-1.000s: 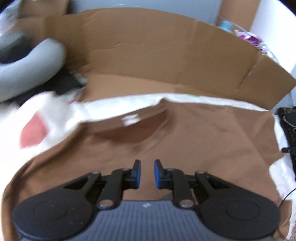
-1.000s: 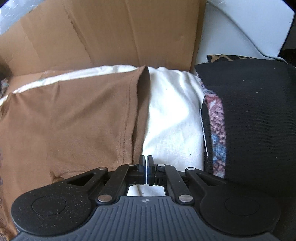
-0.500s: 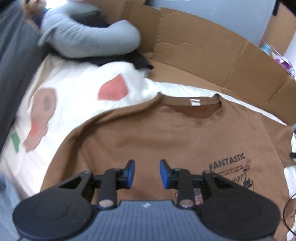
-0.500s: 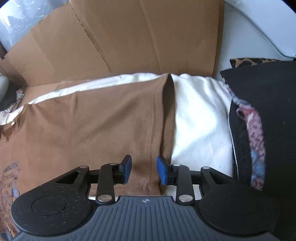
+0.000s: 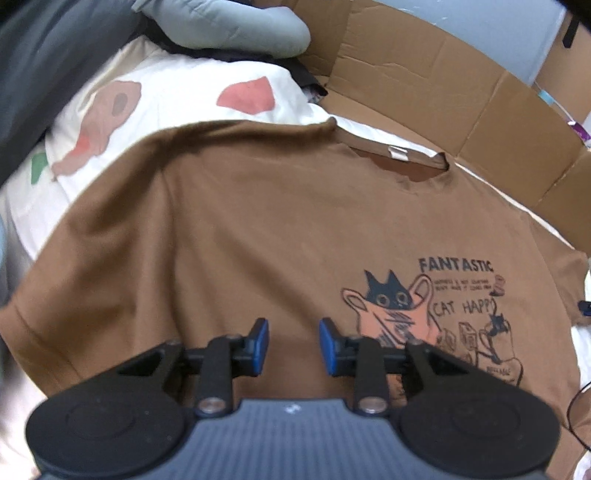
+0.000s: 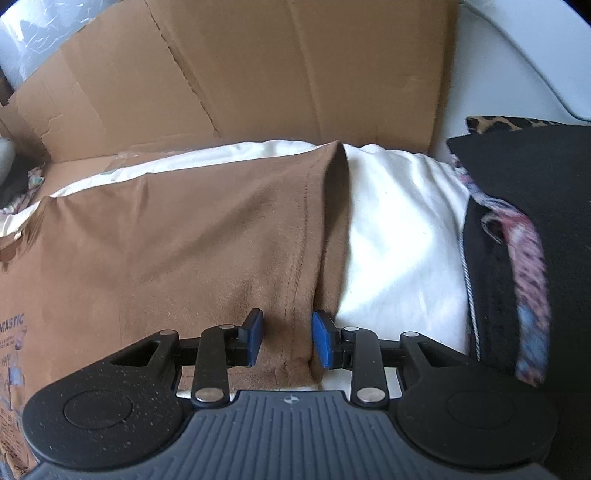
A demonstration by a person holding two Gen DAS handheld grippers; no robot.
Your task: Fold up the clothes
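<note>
While both sets of jaws have just been opening with nothing pinched, the left claw [image 5: 290, 345] hovers parted over the brown T-shirt [image 5: 280, 229] spread flat on the bed [image 5: 177, 92]; the right claw [image 6: 287, 341] straddles its hem [image 6: 299, 258], cardboard [image 6: 258, 74] behind.

T-shirt [image 5: 280, 229] flat on bedsheet [image 6: 399, 236], cardboard [image 5: 461, 96] behind, pillow [image 5: 229, 26] seemingly at far left.

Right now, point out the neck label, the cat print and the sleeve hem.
neck label [image 5: 398, 153], left wrist view, its middle
cat print [image 5: 388, 297], left wrist view, cat's face
sleeve hem [image 6: 303, 221], right wrist view, stitched seam
</note>
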